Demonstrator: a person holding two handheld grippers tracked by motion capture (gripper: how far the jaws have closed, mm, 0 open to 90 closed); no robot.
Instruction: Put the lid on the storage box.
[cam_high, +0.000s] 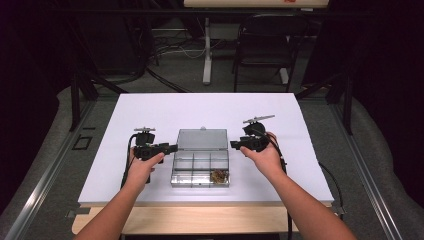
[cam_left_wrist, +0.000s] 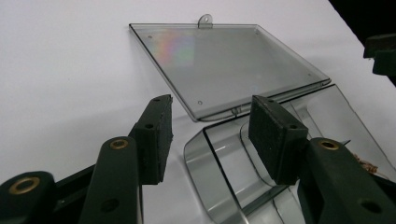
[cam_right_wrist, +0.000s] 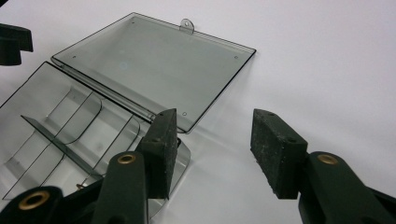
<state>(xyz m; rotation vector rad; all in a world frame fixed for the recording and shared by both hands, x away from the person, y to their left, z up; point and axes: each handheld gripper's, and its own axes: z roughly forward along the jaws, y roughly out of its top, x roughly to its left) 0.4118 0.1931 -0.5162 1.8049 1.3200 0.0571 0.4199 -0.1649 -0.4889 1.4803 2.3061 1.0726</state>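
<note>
Forearms come in from the bottom of the high view, and each hand holds a black gripper beside the clear plastic compartment box (cam_high: 200, 162) at the middle of the white table (cam_high: 150, 107). We judge that little is done: its flat transparent lid (cam_high: 201, 138) already lies open, and a small brown tangle (cam_high: 218, 174) sits in the near right compartment. Our left gripper (cam_left_wrist: 211, 131) and right gripper (cam_right_wrist: 214, 143) stand wide and hold nothing. Only from above can we identify the tangle; the gripper views show the curved dividers clearly.
</note>
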